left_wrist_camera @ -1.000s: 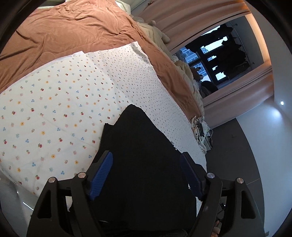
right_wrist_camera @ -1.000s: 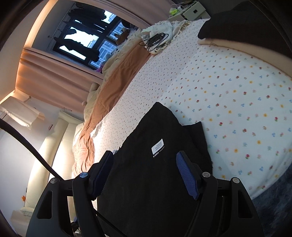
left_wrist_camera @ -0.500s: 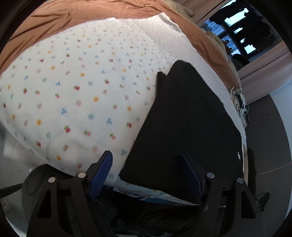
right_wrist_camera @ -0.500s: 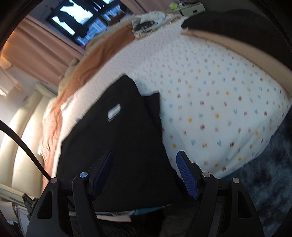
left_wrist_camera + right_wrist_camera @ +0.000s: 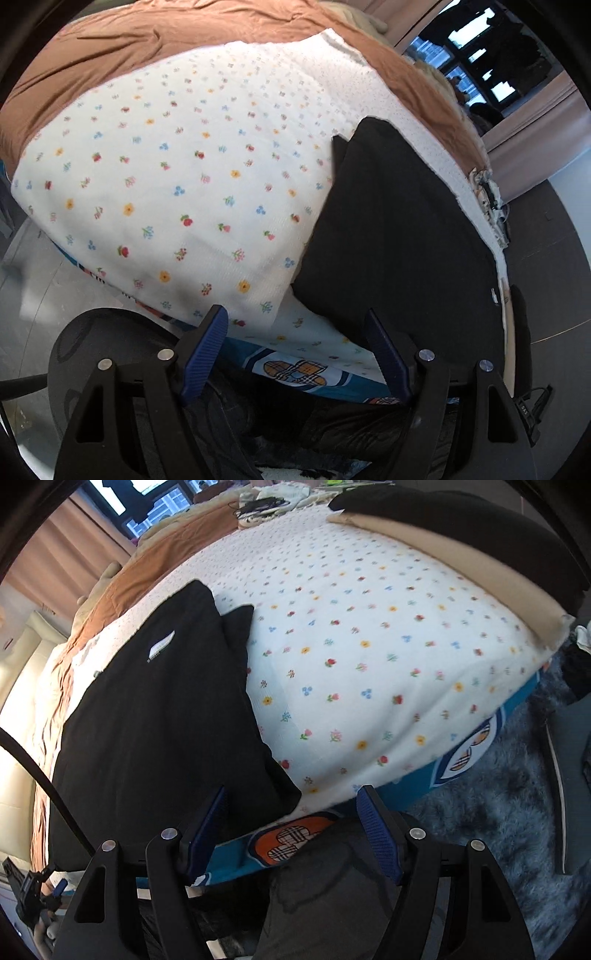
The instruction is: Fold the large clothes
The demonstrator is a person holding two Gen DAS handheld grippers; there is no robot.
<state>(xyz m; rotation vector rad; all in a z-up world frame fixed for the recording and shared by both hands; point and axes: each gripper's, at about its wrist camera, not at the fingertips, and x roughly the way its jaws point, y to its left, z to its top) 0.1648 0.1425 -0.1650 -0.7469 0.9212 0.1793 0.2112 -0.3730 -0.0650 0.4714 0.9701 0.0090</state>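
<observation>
A black folded garment (image 5: pixel 399 236) lies flat on the flowered white sheet (image 5: pixel 177 177) of the bed, near its front edge. It also shows in the right wrist view (image 5: pixel 155 716), with a white label (image 5: pixel 160 648) on top. My left gripper (image 5: pixel 295 354) is open and empty, held off the bed's front edge, just short of the garment. My right gripper (image 5: pixel 291 830) is open and empty, by the garment's near right corner at the bed edge.
A brown blanket (image 5: pixel 184 40) covers the far part of the bed. A beige and black pile (image 5: pixel 461 550) lies at the bed's right end. A blue patterned bed side (image 5: pixel 461 764) and a shaggy blue-grey rug (image 5: pixel 498 812) are below. Curtains and a window (image 5: pixel 480 51) stand behind.
Both grippers have pulled back from over the garment towards the bed's front edge and tilted down. The garment stays flat on the sheet.
</observation>
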